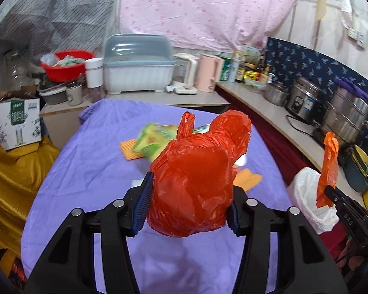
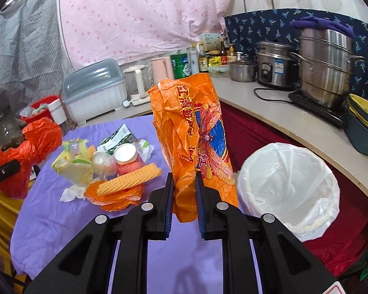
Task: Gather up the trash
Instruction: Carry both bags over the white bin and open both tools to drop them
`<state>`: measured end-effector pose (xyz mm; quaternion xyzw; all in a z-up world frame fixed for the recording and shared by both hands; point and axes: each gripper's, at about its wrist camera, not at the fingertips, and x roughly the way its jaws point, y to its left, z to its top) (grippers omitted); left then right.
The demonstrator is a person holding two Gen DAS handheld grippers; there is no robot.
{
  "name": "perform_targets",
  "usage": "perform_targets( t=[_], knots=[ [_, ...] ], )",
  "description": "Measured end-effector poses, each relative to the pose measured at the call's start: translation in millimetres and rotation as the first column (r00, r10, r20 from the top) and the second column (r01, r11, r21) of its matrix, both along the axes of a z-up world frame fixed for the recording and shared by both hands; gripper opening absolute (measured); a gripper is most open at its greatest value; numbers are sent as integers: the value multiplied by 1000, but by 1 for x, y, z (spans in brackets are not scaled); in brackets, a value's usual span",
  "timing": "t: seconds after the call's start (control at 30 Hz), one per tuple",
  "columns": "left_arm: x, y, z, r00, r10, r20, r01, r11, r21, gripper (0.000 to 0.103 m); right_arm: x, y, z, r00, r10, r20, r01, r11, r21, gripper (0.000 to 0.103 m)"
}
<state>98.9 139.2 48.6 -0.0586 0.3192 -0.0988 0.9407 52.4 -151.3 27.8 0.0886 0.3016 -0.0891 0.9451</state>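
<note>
- The left gripper squeezes a red bag up above the purple table.
- The right gripper pinches an orange bag, beside the white bin.

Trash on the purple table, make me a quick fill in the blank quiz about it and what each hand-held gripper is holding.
1. The left hand-held gripper is clamped on a crumpled ____ plastic bag.
2. The right hand-held gripper grips an ____ printed bag.
3. The bin beside the table is lined with a ____ bag.
4. The table's cloth is ____.

Missing words: red; orange; white; purple
</note>
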Motion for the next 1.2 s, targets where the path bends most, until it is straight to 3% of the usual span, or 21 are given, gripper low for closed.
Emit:
perform_targets(
  t=[0.3, 0.67, 0.93, 1.2],
  knots=[
    [-18, -111, 15, 977, -212, 24, 212, 977, 5, 49, -42, -66, 3, 991, -136, 16, 135, 990, 25, 15],
    [-21, -279, -5, 882, -470, -29, 471, 882, 24, 50, -49, -158, -18, 964, -265, -25, 266, 957, 116, 16],
    [-4, -347, -34, 837, -539, -93, 545, 837, 56, 50, -38, -188, -36, 954, -294, -52, 298, 944, 139, 16],
    [15, -372, -58, 834, -531, -147, 544, 836, 67, 53, -25, -208, -59, 948, -303, -96, 316, 931, 184, 21]
  ],
)
